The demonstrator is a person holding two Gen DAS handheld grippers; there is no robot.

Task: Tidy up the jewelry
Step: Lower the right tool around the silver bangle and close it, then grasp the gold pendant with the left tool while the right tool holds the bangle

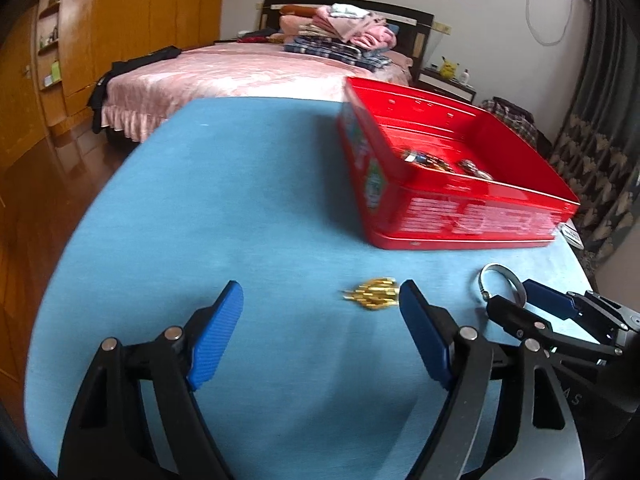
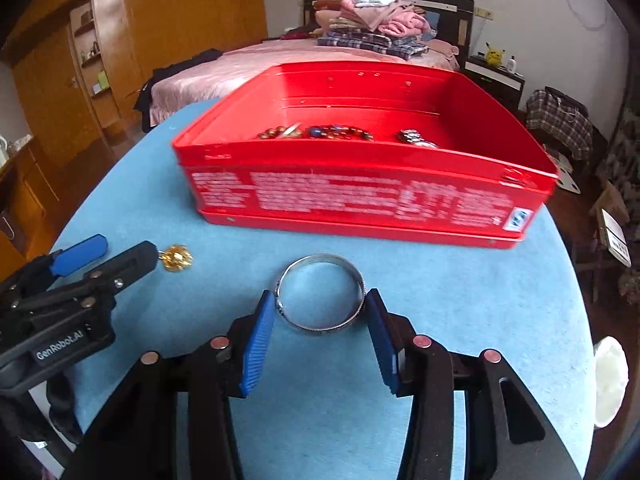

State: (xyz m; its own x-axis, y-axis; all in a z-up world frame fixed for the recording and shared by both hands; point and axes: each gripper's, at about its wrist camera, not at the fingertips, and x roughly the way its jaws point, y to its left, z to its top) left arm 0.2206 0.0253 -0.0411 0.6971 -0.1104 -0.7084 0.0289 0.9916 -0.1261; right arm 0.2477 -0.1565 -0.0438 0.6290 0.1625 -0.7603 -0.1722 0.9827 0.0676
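Note:
A silver bangle (image 2: 322,299) lies on the blue table, its near half between the open fingers of my right gripper (image 2: 321,304). The blue pads stand on either side of it; whether they touch it I cannot tell. A gold jewelry piece (image 1: 374,294) lies on the table just ahead of the right finger of my open left gripper (image 1: 320,298); it also shows in the right wrist view (image 2: 177,257). The open red tin (image 2: 360,184) holds beaded bracelets (image 2: 320,133) and a silver watch (image 2: 416,138). In the left wrist view the tin (image 1: 460,208) and the bangle (image 1: 498,280) appear at the right.
The round table has a blue cloth (image 1: 240,220). A white object (image 2: 610,380) sits at the table's right edge. A bed with folded clothes (image 2: 372,28) and wooden wardrobes (image 2: 132,40) stand behind the table.

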